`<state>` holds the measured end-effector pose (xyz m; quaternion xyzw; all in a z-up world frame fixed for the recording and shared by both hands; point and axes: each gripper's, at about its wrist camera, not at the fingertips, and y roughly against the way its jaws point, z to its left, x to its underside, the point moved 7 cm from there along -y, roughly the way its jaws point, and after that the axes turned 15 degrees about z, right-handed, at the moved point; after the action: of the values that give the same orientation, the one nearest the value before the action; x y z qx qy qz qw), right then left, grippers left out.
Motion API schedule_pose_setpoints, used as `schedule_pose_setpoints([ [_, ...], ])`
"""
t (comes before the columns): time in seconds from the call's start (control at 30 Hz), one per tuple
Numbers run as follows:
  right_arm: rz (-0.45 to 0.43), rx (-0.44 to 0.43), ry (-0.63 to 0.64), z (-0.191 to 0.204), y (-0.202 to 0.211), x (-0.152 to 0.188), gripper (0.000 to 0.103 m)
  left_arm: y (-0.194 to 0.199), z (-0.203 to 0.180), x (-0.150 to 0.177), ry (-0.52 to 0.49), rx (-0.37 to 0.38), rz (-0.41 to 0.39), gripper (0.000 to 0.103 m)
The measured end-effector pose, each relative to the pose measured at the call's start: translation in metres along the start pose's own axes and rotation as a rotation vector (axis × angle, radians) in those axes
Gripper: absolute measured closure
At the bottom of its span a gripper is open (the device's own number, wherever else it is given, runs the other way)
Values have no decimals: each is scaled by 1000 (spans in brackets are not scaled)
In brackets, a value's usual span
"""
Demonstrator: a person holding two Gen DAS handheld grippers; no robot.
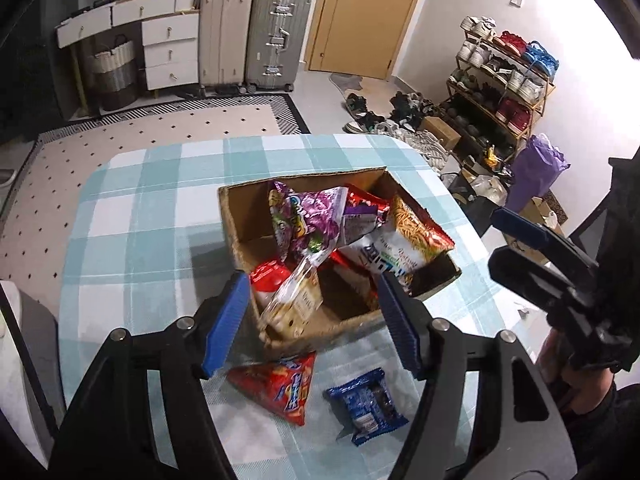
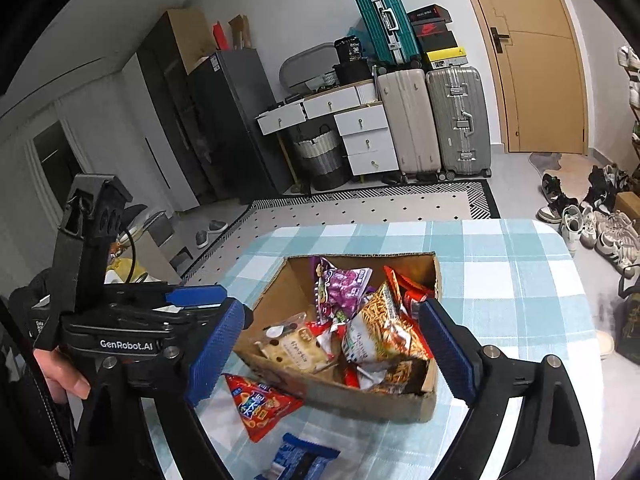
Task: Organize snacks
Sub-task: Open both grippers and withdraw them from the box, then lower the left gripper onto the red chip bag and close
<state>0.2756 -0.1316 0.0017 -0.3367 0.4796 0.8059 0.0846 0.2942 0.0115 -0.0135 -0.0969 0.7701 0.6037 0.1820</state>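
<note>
An open cardboard box (image 1: 236, 216) (image 2: 380, 402) sits on the checked table and holds several snack packs, among them a purple pack (image 1: 312, 216) (image 2: 344, 288), a noodle-stick pack (image 1: 416, 236) (image 2: 384, 328) and a cracker pack (image 1: 292, 304) (image 2: 296, 348). A red triangular pack (image 1: 280, 388) (image 2: 260, 404) and a blue pack (image 1: 366, 404) (image 2: 300, 460) lie on the cloth in front of the box. My left gripper (image 1: 312, 324) is open and empty, above the box's near edge. My right gripper (image 2: 332, 352) is open and empty, over the box. It also shows at the right of the left wrist view (image 1: 520, 240).
The table (image 1: 140, 240) (image 2: 520, 280) carries a teal and white checked cloth. Beyond it are a patterned rug (image 1: 160, 128), suitcases (image 1: 256, 36), white drawers (image 2: 360, 136), a door (image 1: 364, 12), a shoe rack (image 1: 504, 80) and shoes on the floor (image 2: 600, 224).
</note>
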Motion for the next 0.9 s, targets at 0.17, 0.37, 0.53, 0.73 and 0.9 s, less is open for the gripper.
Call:
schedule_pose_setpoints([
  [0.17,-8,-2,12,11,12,7,12,14,-2,15,10,-11,-16,33],
  [0.37,-18,1,23,22,25,15,10,28,-1,29,18,-38,-35,24],
  [0.53,-27,5,35,33,34,23,9,35,1,40,21,-58,-37,23],
  [0.73,-43,28,43,41,47,36,8,43,4,53,24,-92,-54,18],
  [0.9,-57,31,48,45,55,53,6,48,6,67,40,-83,-68,8],
])
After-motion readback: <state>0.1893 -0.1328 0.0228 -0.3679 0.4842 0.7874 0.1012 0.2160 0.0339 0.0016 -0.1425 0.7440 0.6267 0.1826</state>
